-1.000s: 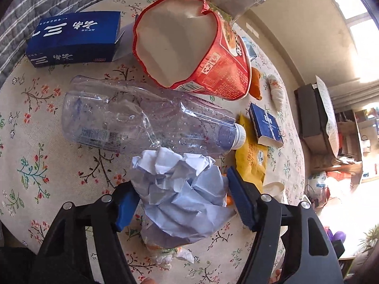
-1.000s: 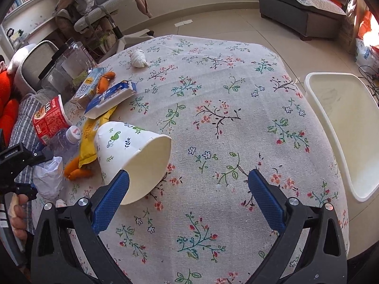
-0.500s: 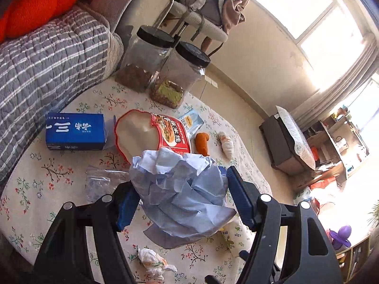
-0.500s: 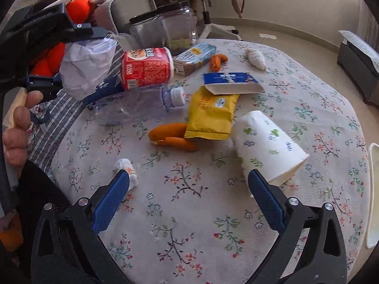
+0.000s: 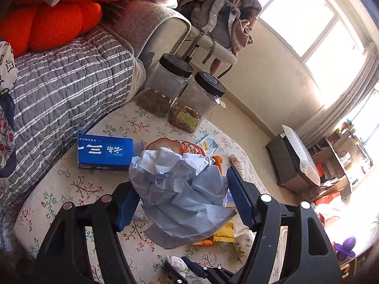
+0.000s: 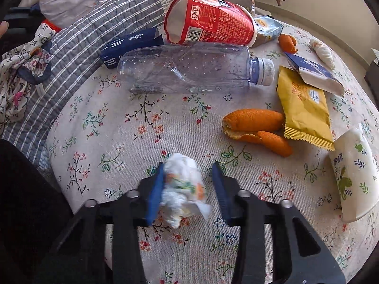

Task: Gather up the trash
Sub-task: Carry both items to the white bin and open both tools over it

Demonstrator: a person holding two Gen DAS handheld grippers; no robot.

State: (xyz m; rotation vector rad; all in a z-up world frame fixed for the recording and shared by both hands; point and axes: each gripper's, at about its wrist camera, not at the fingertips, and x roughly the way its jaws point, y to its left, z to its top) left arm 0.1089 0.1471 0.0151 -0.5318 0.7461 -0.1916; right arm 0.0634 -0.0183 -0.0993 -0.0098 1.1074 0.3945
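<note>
My left gripper (image 5: pixel 183 196) is shut on a crumpled ball of pale blue paper (image 5: pixel 180 179) and holds it in the air above the floral tablecloth (image 5: pixel 71 189). In the right wrist view a small crumpled white wad with orange and green print (image 6: pixel 182 184) lies on the cloth between the jaws of my right gripper (image 6: pixel 187 166). Those jaws are closing: the left pad touches the wad, and a gap shows at the right pad. The same wad (image 5: pixel 176 261) shows at the bottom of the left wrist view.
Lying on the table are a crushed clear bottle (image 6: pixel 189 68), a red noodle cup (image 6: pixel 210 21), orange peel (image 6: pixel 255 123), a yellow wrapper (image 6: pixel 305 108), a tipped paper cup (image 6: pixel 355 175) and a blue box (image 5: pixel 104 151). Two jars (image 5: pixel 196 101) stand behind. A striped sofa (image 5: pixel 59 94) borders the left edge.
The left gripper has risen off the table with the paper ball. The right gripper swung left from the paper cup to the small wad, and its jaws narrowed around it.
</note>
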